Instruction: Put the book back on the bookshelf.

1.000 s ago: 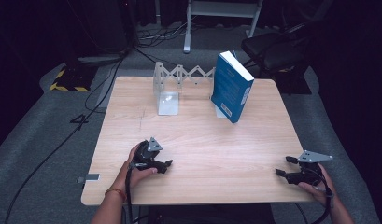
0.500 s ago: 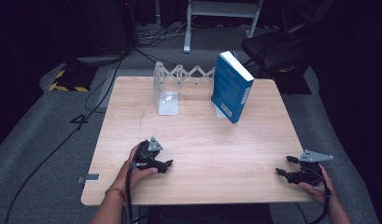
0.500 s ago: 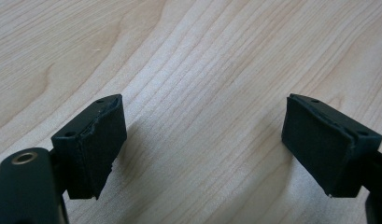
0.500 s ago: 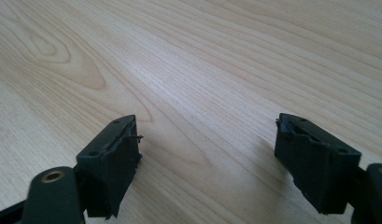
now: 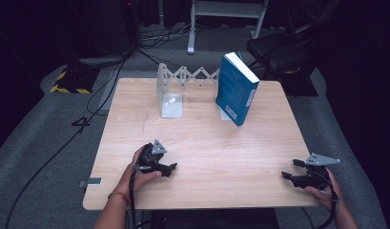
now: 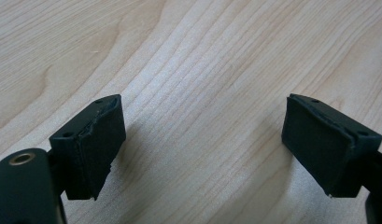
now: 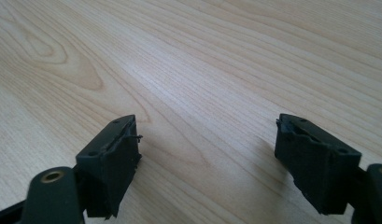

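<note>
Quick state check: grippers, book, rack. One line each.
left gripper: open, empty, low over the table
right gripper: open, empty, low over the table near its right edge
blue book: closed, standing on end, tilted, at the rack's right end
metal book rack: stretched out, upright, left end unloaded

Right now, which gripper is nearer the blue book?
Neither clearly. The blue book stands at the table's far side; the left gripper rests near-left of it, the right gripper near-right, both open and empty.
</note>
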The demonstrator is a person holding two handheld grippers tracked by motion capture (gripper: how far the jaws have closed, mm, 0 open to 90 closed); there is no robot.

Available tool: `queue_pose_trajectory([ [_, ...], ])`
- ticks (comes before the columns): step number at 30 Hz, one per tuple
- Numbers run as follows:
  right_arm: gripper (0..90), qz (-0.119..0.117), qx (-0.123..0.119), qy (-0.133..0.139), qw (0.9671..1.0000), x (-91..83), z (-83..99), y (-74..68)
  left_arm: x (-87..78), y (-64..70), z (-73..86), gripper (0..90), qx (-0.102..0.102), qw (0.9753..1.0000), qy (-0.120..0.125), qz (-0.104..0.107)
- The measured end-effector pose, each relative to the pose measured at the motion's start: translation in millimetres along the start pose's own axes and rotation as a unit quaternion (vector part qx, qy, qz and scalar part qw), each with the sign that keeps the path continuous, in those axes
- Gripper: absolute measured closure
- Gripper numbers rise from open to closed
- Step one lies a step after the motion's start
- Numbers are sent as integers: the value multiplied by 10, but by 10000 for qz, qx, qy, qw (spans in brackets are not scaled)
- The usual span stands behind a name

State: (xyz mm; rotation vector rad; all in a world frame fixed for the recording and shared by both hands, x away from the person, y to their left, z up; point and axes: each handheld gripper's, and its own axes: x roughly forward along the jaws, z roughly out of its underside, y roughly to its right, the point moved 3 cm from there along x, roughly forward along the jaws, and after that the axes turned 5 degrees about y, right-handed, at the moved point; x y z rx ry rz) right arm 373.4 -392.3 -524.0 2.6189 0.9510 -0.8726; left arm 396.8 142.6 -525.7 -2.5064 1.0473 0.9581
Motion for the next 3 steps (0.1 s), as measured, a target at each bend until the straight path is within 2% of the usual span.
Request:
queue_pose_trajectory([
  [3, 218, 3, 4, -1, 10000, 0, 0, 1, 3, 2, -2, 140, -2, 10000, 0, -15],
])
